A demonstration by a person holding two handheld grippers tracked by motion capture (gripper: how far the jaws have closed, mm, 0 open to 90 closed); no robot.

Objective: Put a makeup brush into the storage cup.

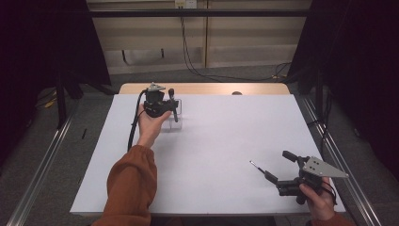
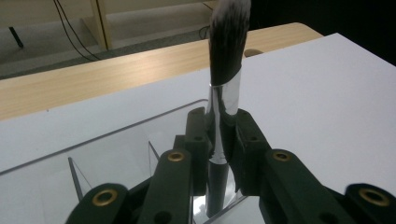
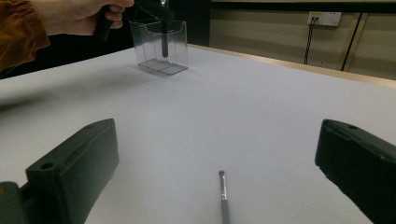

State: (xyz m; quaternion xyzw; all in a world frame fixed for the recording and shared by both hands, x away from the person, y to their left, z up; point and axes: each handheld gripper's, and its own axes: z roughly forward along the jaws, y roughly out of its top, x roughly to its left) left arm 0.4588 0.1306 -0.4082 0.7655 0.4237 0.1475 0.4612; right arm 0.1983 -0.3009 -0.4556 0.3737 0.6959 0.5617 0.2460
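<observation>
The large brush [image 2: 225, 70] stands upright, bristles up, with its handle lowered into the clear organizer [image 3: 159, 46] near the far left corner of the table [image 1: 221, 141]. The left tool [image 1: 162, 104] is closed on the brush ferrule, gripping it from the near side above the organizer's rim; the left hand [image 1: 149, 126] is raised, forearm extended forward across the table. Whether the handle end rests on the organizer floor cannot be determined. The small brush [image 3: 223, 196] lies flat on the table near the right near corner, long axis running roughly along the right tool's approach line, bristle end pointing away towards the table centre. The right tool [image 1: 277, 169] is fully open and empty, held low just behind the small brush, with the handle between the lines of its jaws. The right hand [image 1: 316, 200] is the nearer one; a short forward advance should bring the jaws around the handle.
</observation>
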